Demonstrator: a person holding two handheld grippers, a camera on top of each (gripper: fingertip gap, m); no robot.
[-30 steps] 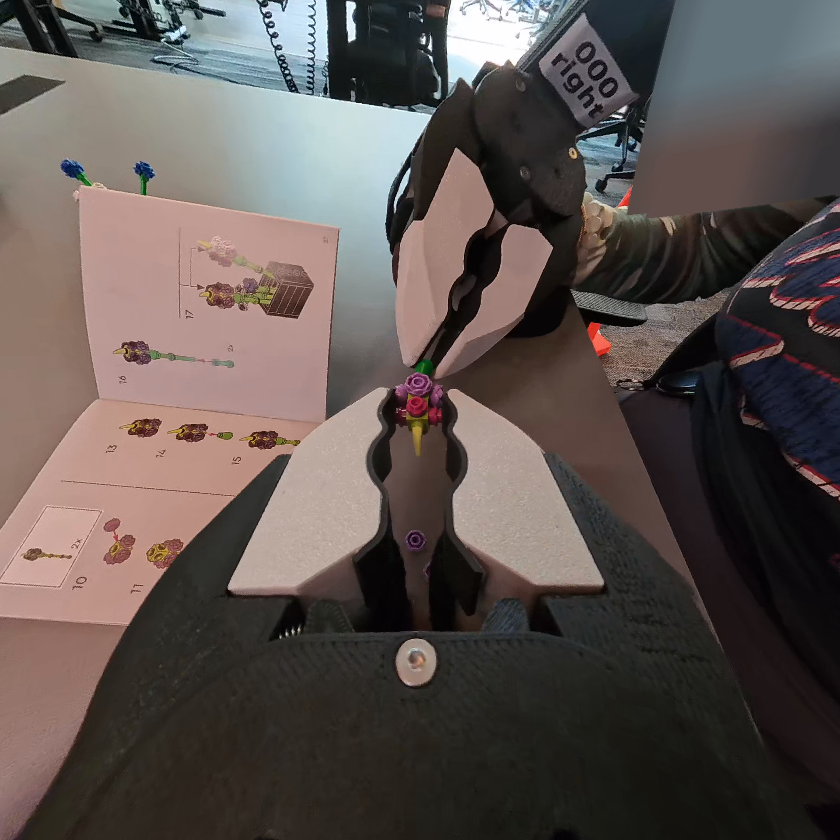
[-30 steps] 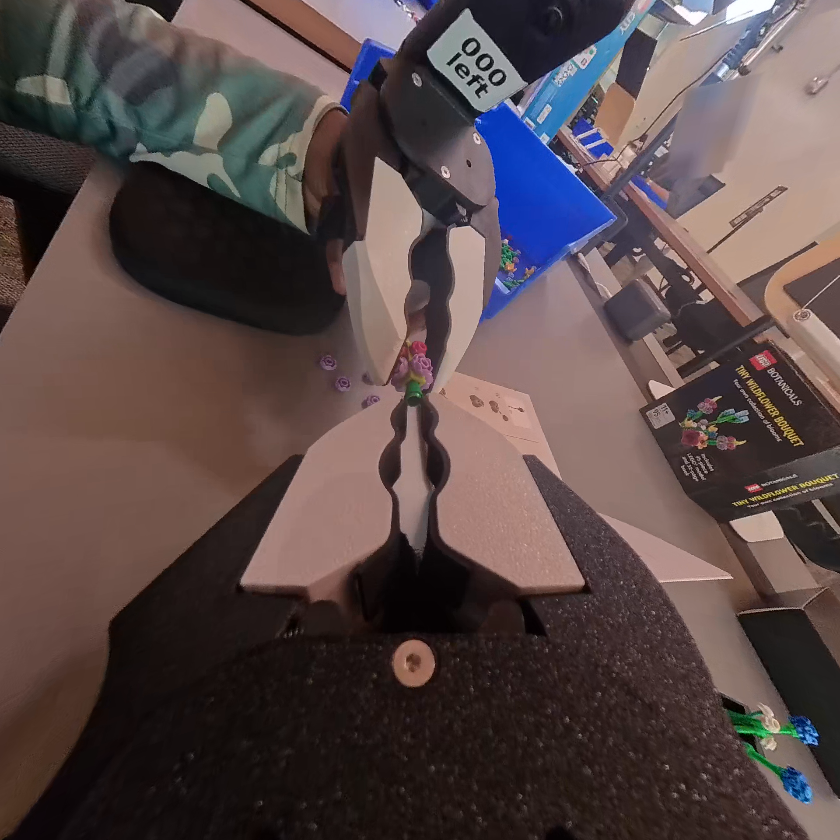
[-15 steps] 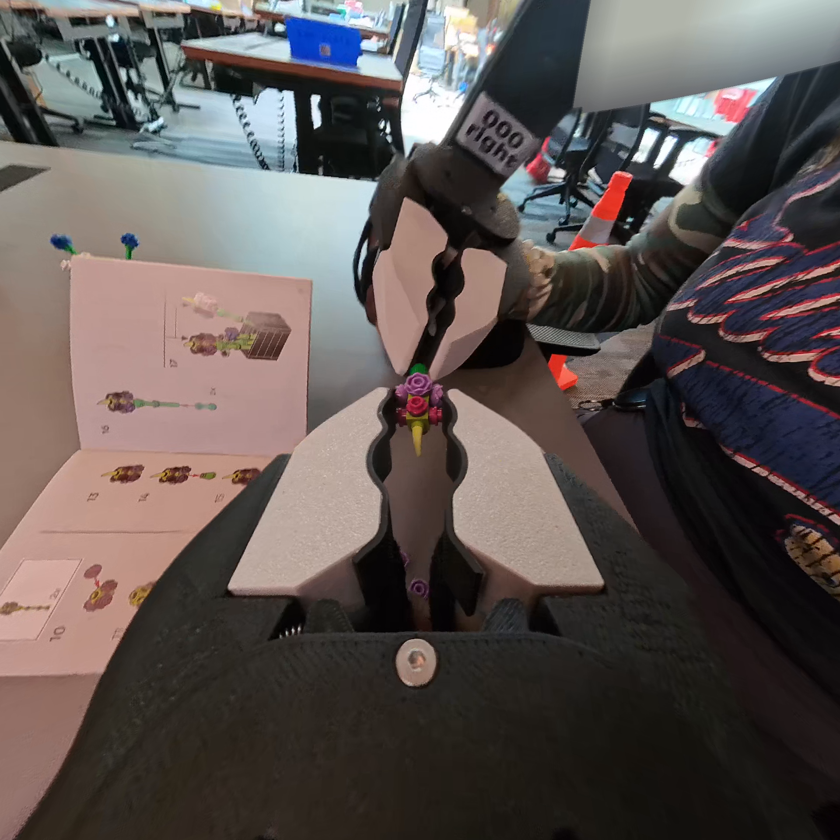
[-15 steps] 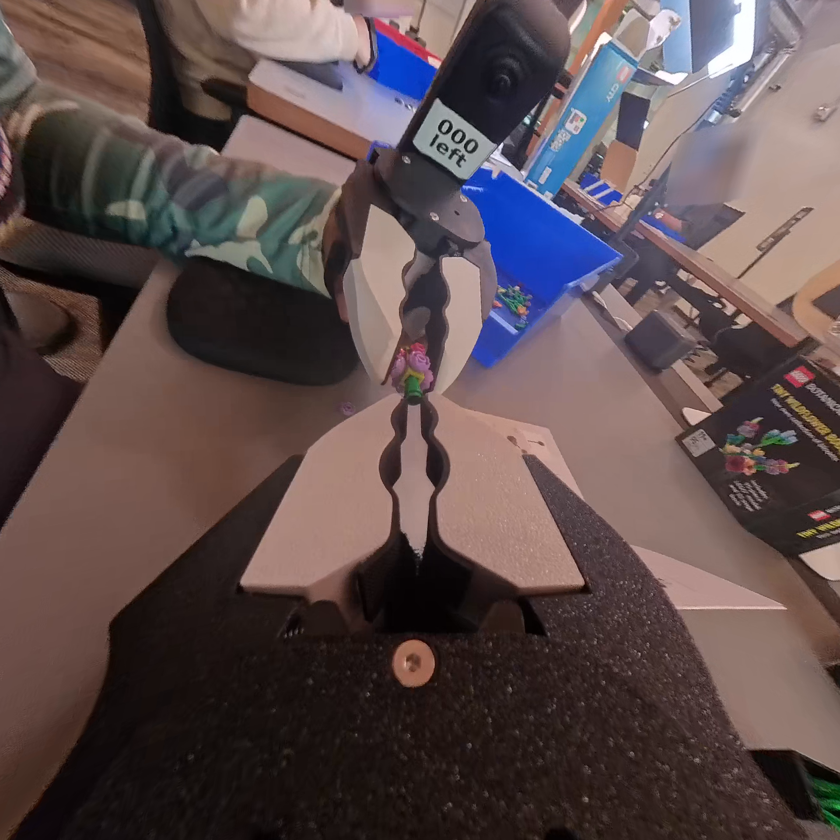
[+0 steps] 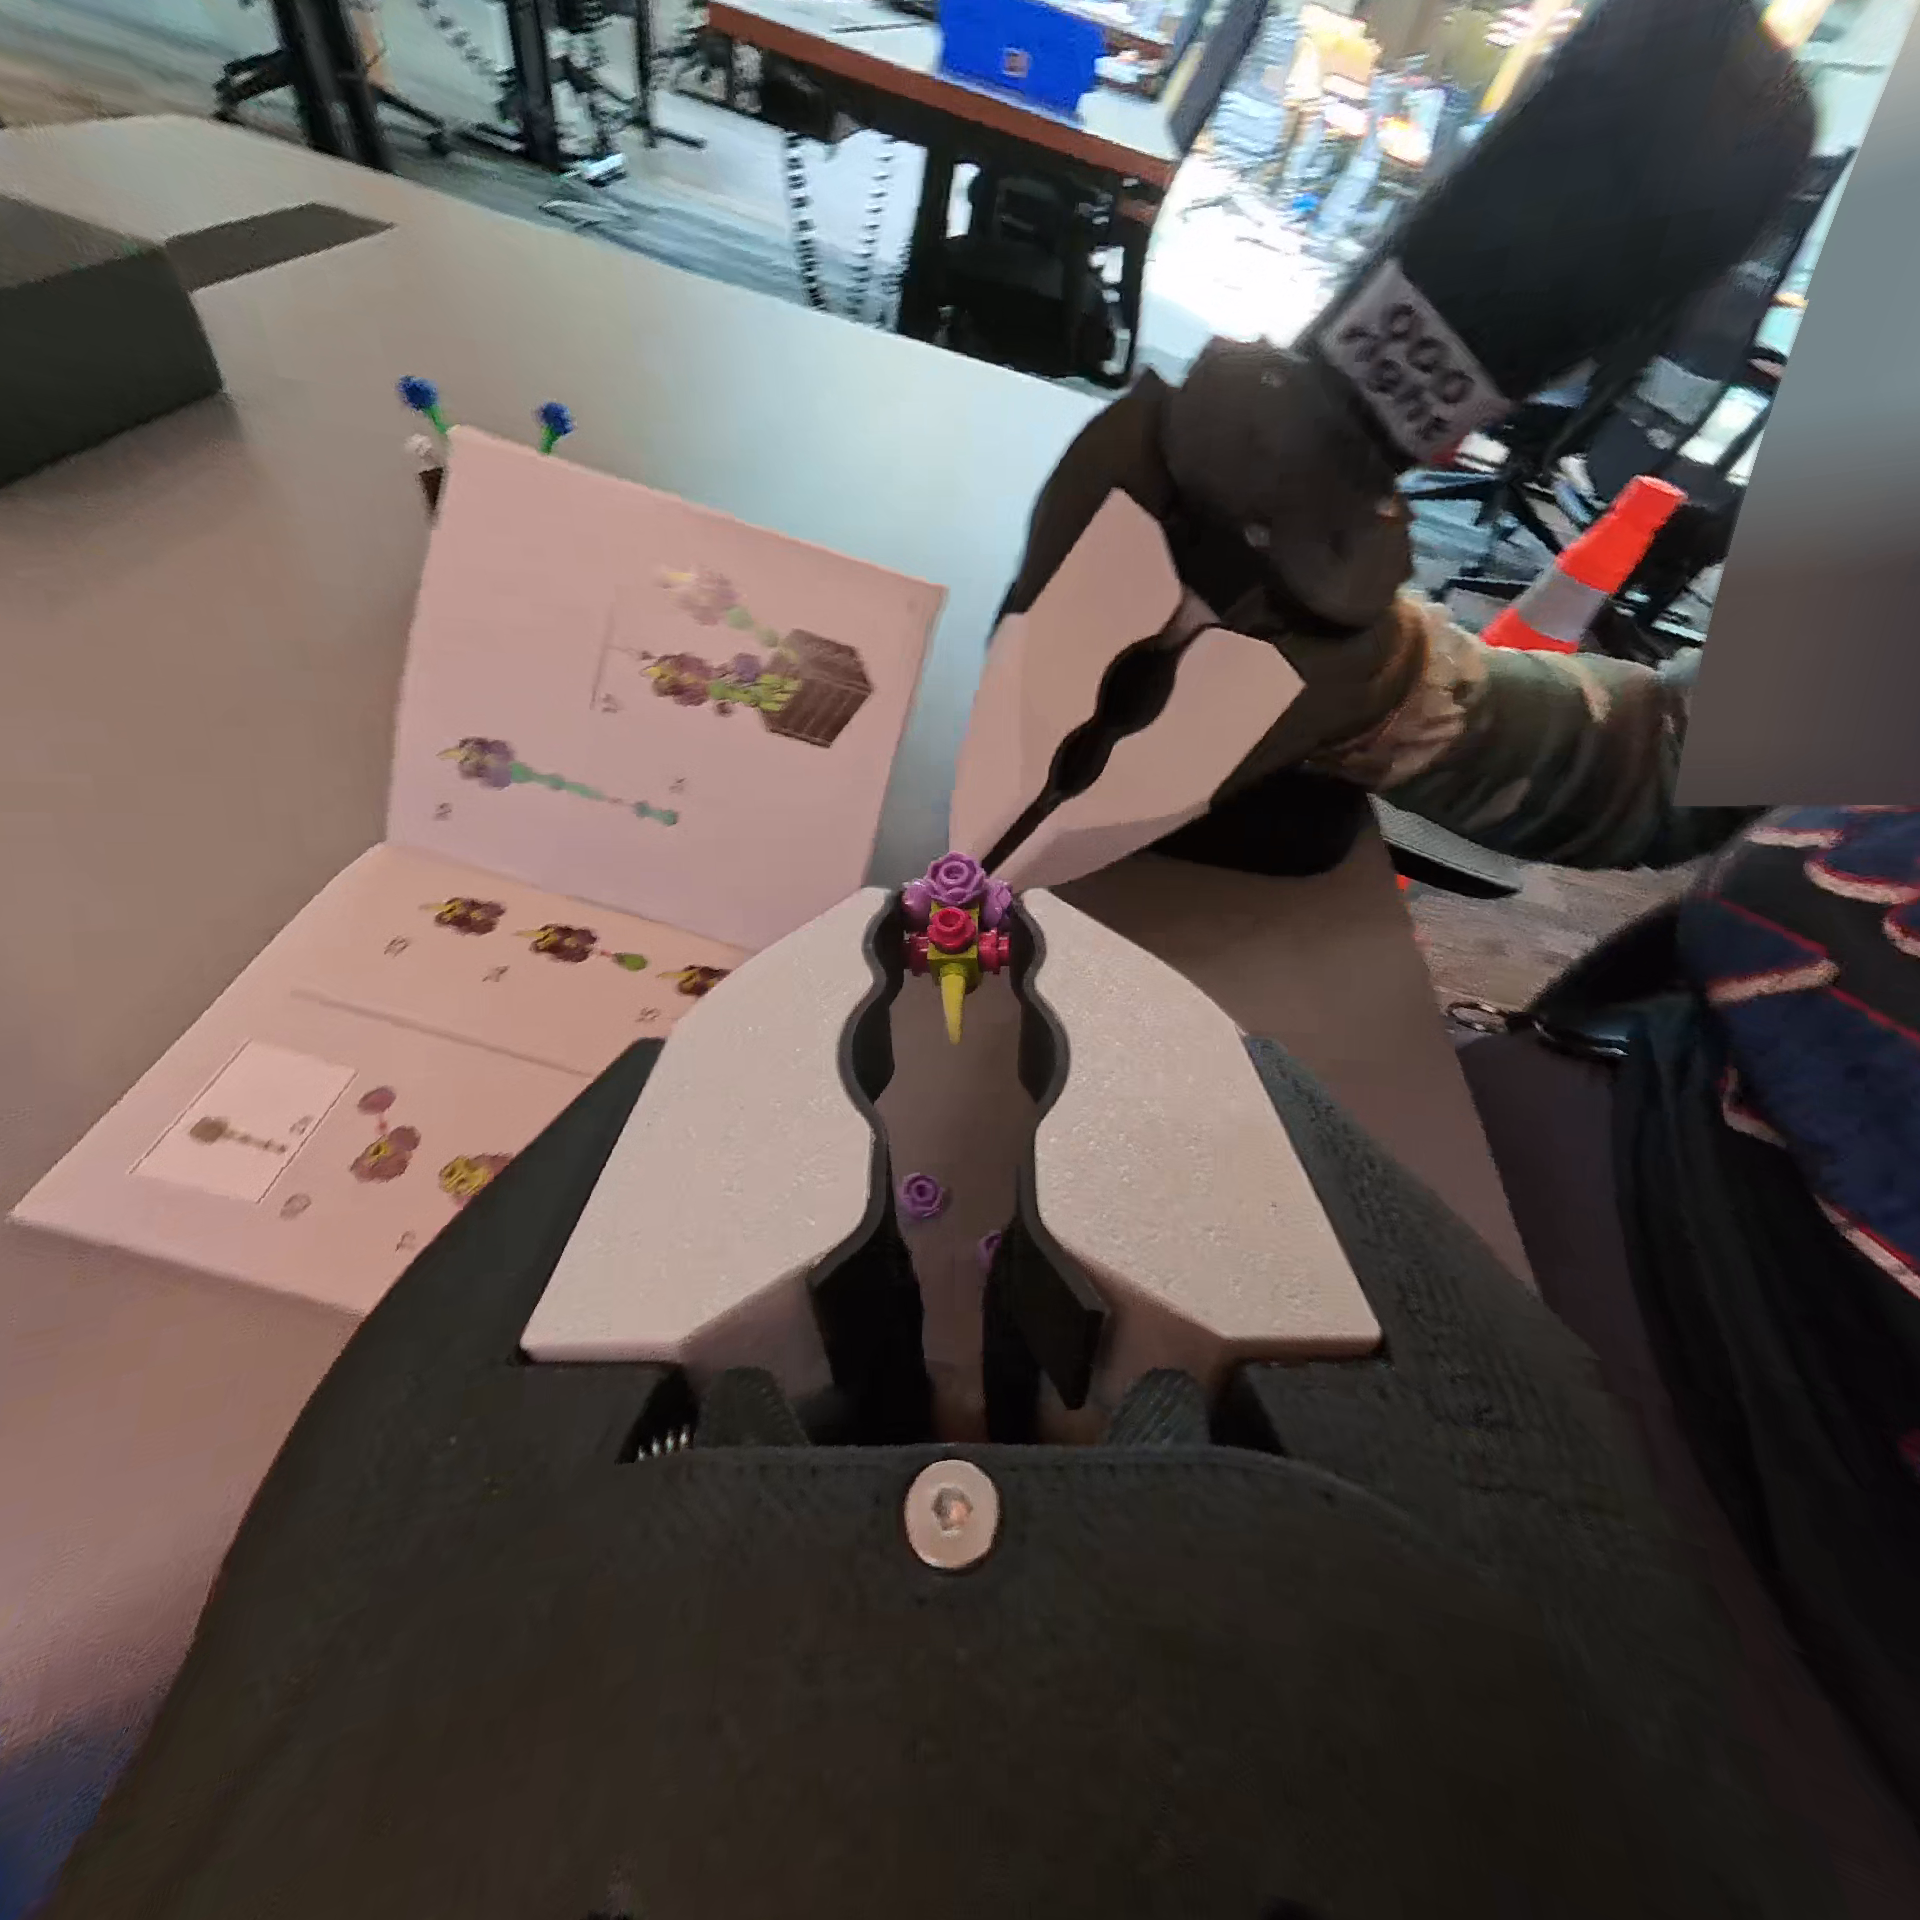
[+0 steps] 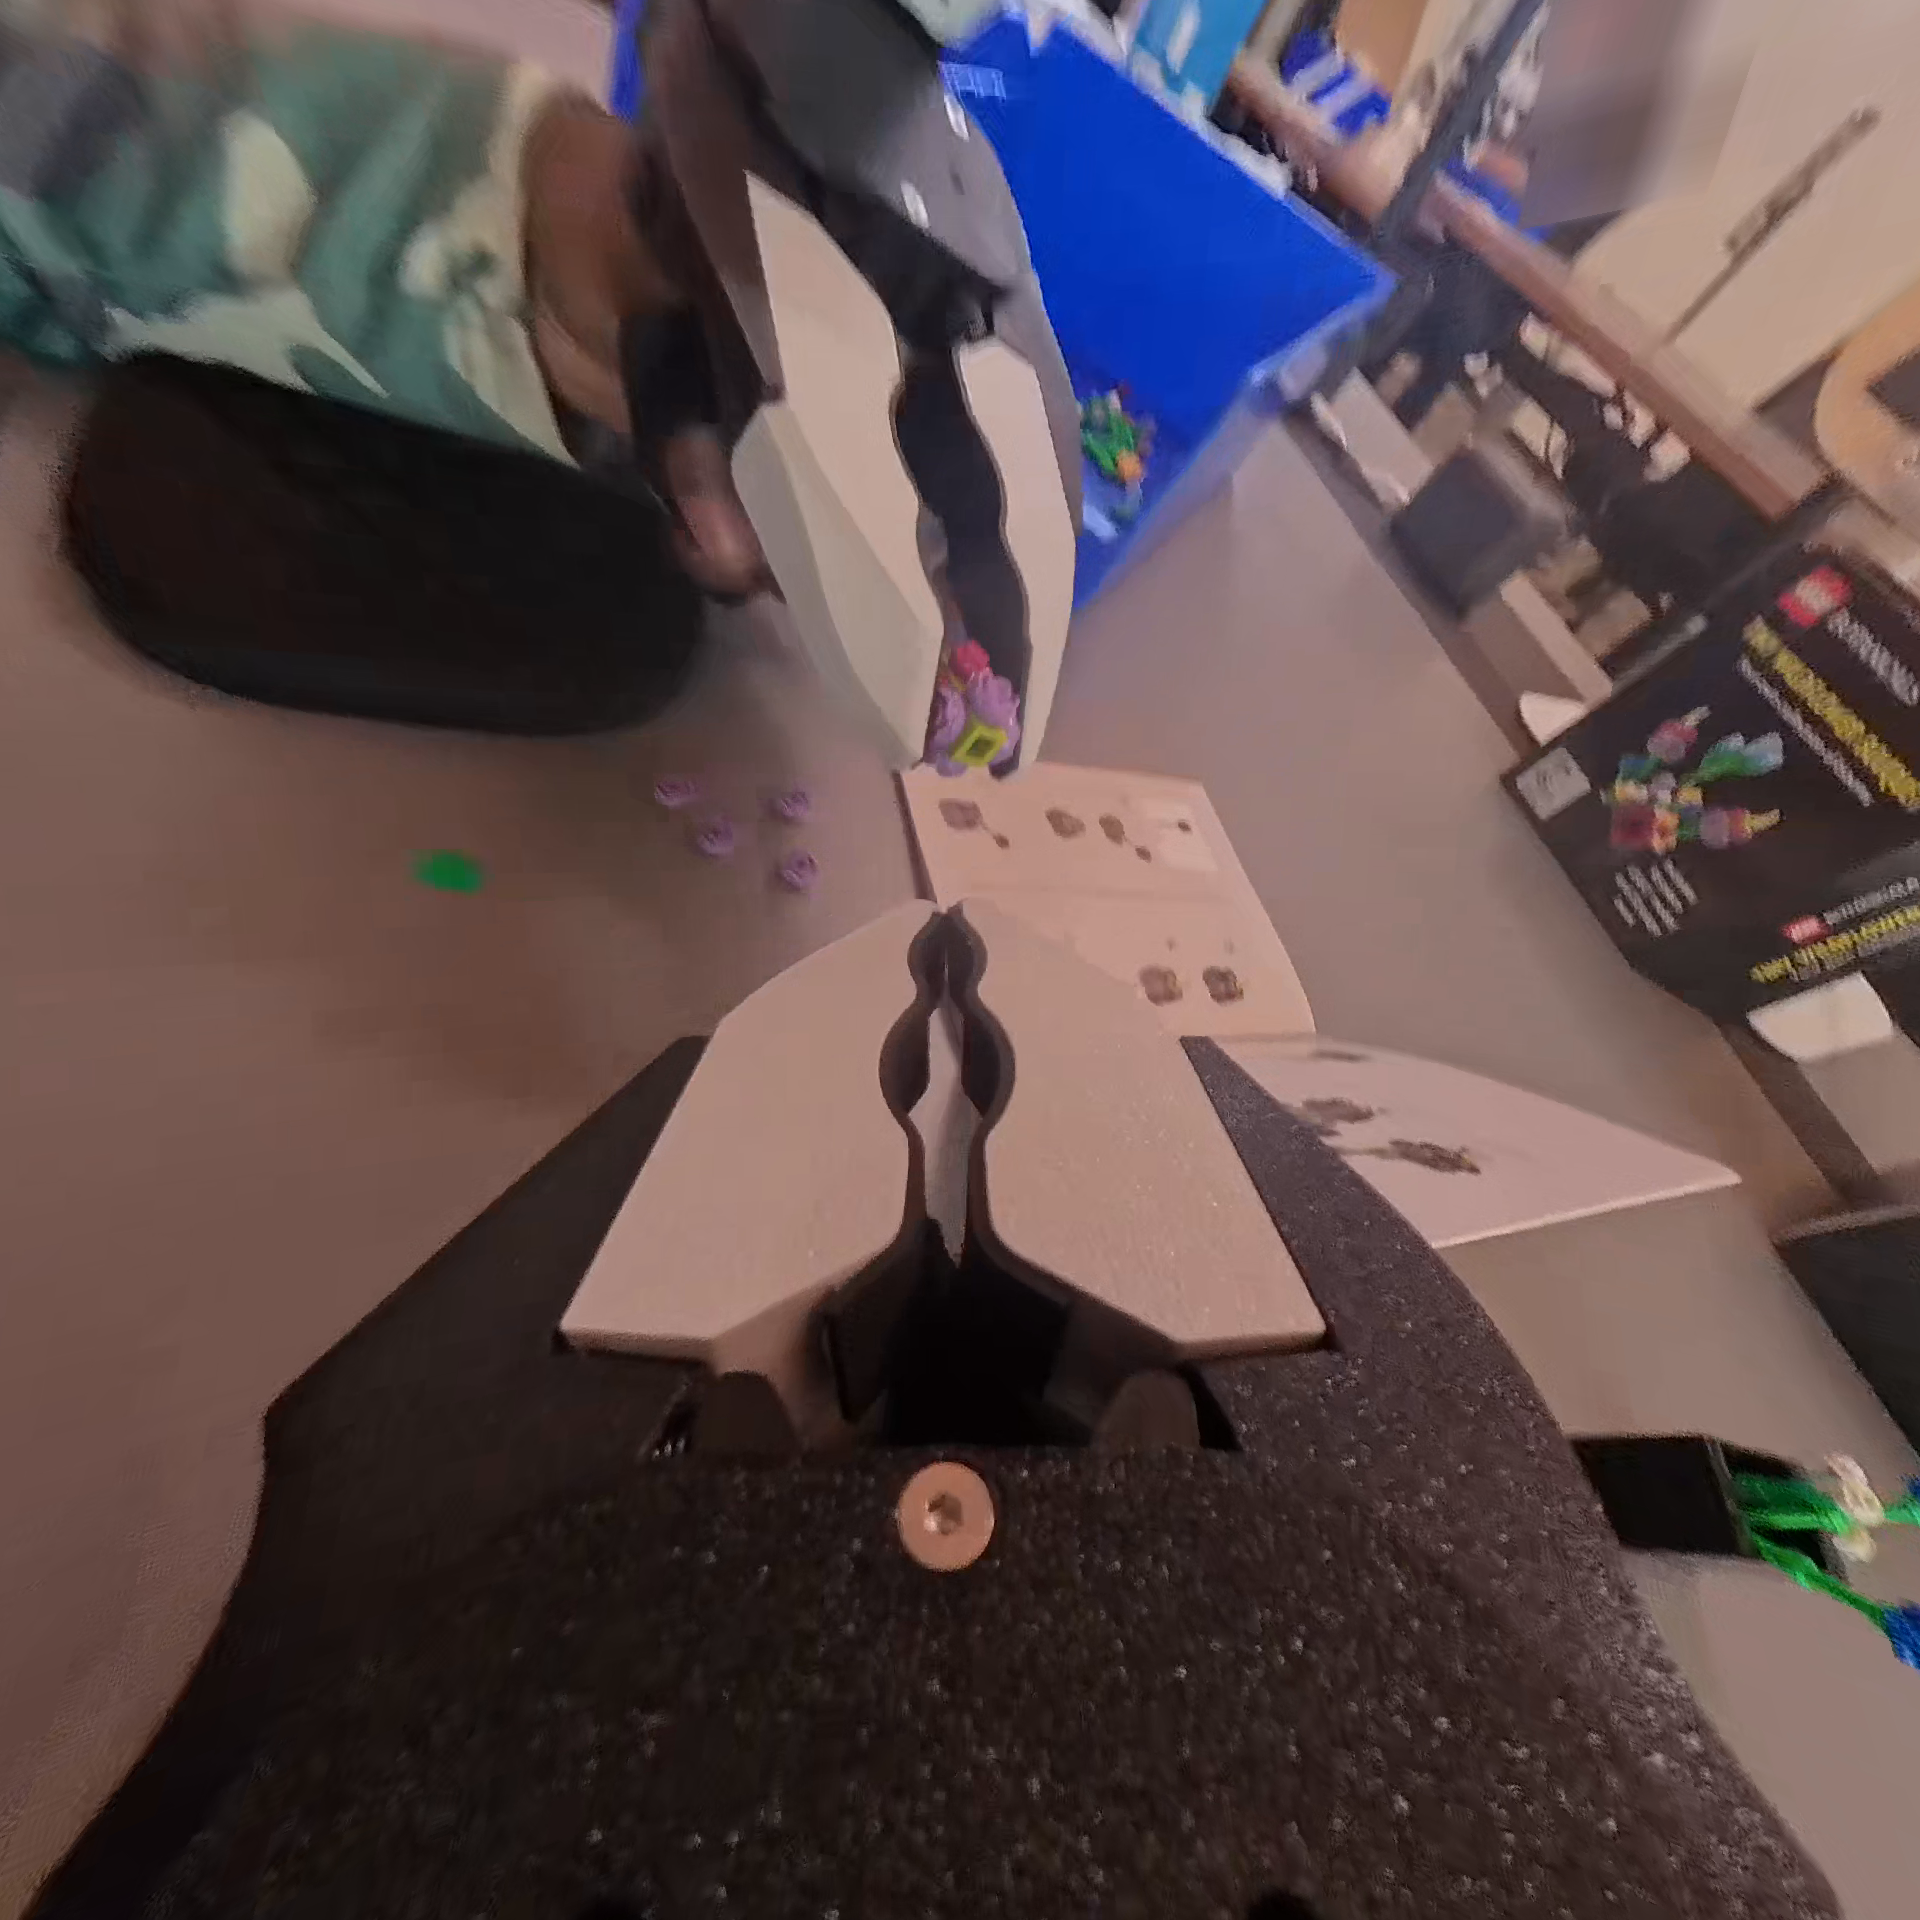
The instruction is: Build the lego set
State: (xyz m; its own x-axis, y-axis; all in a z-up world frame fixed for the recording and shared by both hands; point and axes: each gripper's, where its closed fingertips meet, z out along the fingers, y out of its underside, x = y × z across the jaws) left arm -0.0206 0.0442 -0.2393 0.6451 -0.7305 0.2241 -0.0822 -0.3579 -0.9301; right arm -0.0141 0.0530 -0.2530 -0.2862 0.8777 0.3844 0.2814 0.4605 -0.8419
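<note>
Instruction booklet (image 5: 582, 831) lies open on the grey table (image 5: 208, 727), left of both tools. Left gripper (image 5: 954, 914) clamped on a small flower cluster (image 5: 954, 925), purple and magenta blooms, yellow spike pointing back toward the camera. Right gripper (image 6: 943, 914) closed together, empty, just beyond the cluster; loose purple flower pieces (image 6: 743, 831) and a green disc (image 6: 449, 871) on the table below.

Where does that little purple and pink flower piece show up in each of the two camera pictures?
Left wrist view: flower cluster, centre, pinched at the left gripper tips.
Right wrist view: upper middle, in the far gripper.
Shared landmark: open instruction booklet.
</note>
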